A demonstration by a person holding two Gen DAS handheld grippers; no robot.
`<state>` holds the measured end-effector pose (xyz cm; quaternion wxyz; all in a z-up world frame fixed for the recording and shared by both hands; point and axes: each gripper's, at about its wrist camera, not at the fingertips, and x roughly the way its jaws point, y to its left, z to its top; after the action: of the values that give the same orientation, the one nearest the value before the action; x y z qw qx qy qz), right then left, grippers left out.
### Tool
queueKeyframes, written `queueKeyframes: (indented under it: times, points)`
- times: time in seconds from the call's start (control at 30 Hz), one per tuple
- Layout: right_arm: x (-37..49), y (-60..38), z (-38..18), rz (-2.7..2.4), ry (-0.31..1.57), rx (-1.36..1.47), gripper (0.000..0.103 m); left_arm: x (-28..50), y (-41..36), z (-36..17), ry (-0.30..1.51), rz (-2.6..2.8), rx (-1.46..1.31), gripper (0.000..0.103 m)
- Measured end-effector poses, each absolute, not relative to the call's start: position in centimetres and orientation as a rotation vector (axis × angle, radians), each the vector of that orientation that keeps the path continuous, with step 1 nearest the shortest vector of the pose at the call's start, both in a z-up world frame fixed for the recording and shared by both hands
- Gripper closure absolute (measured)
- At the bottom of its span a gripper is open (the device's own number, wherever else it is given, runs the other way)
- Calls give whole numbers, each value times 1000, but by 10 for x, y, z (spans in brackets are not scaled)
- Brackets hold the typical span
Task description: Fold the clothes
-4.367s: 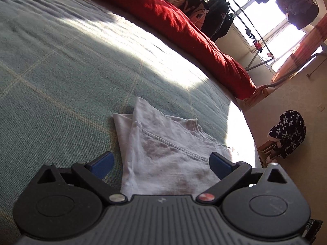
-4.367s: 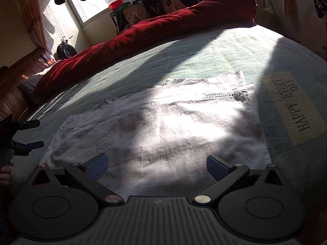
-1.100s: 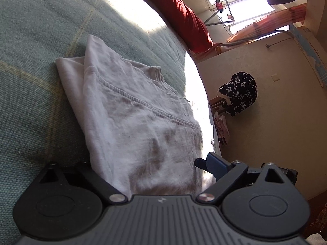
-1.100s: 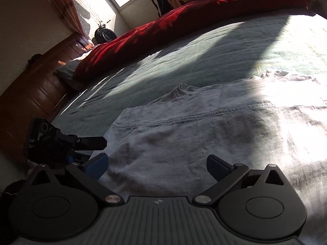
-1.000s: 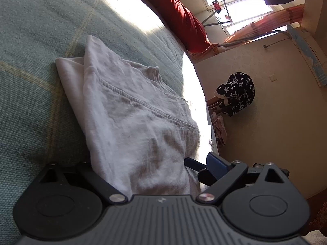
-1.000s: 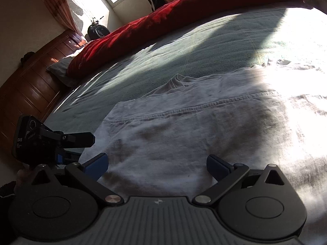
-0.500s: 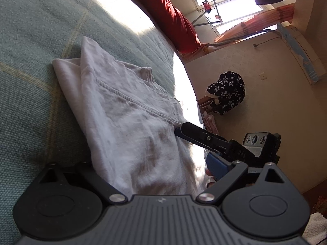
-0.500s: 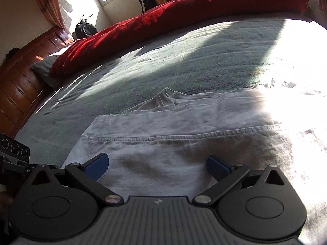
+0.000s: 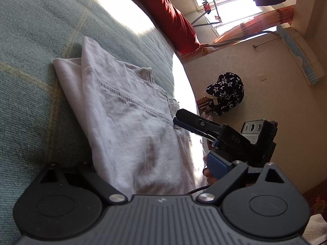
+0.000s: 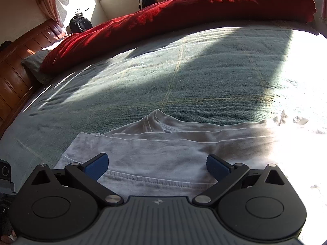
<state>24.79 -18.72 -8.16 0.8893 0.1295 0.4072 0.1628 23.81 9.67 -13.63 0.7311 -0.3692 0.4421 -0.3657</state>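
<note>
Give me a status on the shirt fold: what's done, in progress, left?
Done: the white shirt lies on the green blanket with its sides already folded over. In progress: the right gripper and left gripper sit open over its near hem, gripping nothing yet. Left: likely grasp that hem and fold it toward the collar.

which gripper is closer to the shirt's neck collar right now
Right, as far as these views show. The right gripper faces the collar across the folded shirt; the left gripper sits at the shirt's far end.
</note>
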Motion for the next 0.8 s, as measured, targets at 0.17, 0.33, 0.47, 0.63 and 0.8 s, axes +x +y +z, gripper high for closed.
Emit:
queueKeyframes:
  times: [0.17,0.33,0.47,0.63,0.8]
  points:
    - [194,-208,-80,377,887,415,0,238,95,-136,981,-787,-821,8]
    - [147,-221,-82,388,890,449,0,234,96,-136,979,-787,-852,8]
    - [126,-225,-83,410,907,421,0,230,96,-134,1004,-787,-847,8]
    - [114,-232,-84,404,908,425,0,248,83,-130,1044,-755,-812,8]
    - [108,-236,-82,414,900,436,0,234,84,-129,1014,-776,-816,5]
